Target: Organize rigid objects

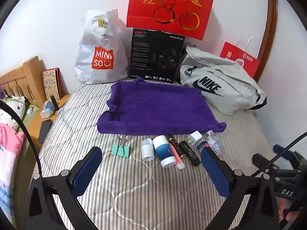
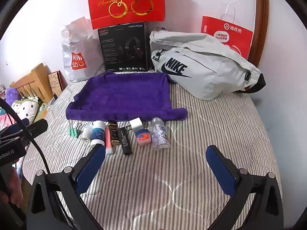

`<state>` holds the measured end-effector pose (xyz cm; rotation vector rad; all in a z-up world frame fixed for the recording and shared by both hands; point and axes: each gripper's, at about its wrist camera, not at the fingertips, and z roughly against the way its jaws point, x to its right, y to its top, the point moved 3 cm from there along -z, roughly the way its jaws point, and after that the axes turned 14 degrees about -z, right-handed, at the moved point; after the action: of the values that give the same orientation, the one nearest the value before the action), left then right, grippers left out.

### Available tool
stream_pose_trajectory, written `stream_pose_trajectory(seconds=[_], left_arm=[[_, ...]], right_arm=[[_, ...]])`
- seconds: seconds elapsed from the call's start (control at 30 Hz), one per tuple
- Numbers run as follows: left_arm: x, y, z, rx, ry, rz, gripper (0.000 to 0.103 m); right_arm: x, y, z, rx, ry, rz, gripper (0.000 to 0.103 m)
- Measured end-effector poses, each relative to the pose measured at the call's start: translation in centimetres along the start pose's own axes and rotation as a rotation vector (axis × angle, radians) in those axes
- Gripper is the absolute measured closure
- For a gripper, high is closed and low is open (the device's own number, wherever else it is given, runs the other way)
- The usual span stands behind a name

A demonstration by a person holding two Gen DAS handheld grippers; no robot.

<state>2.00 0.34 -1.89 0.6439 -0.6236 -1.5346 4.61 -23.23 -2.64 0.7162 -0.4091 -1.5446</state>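
A purple towel [image 1: 157, 107] [image 2: 122, 97] lies flat on the striped bed. In front of it is a row of small items: a green binder clip [image 1: 120, 149] [image 2: 73, 131], a small white bottle [image 1: 147, 150], a blue-and-white bottle [image 1: 166, 151] [image 2: 98, 134], a pink tube [image 1: 177, 156], a black-and-gold tube [image 2: 114, 132], a black stick [image 1: 189, 152] [image 2: 124, 140], a white charger [image 1: 194, 138] [image 2: 136, 124], a pink jar [image 2: 141, 137] and a clear pill bottle [image 1: 214, 143] [image 2: 160, 134]. My left gripper [image 1: 151, 166] and right gripper [image 2: 155, 164] are open and empty, hovering short of the row.
A Miniso bag [image 1: 99, 48], a black Hecate box [image 1: 156, 54], red gift bags [image 1: 170, 5] [image 2: 227, 33] and a grey Nike bag [image 2: 203, 69] line the wall. A wooden nightstand [image 1: 36, 126] with a phone stands at left.
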Motion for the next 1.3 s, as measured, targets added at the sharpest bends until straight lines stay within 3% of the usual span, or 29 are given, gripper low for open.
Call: stream_pose_trajectory(seconds=[0.17, 1.3], left_arm=[[1.0, 0.0, 0.3, -0.009, 0.034, -0.038, 0.0], [1.4, -1.0, -0.4, -0.035, 0.037, -0.068, 0.0]], right_arm=[[0.2, 0.2, 0.2, -0.024, -0.01, -0.001, 0.0], [0.1, -0.9, 1.8, 0.003, 0.017, 0.017, 0.0]])
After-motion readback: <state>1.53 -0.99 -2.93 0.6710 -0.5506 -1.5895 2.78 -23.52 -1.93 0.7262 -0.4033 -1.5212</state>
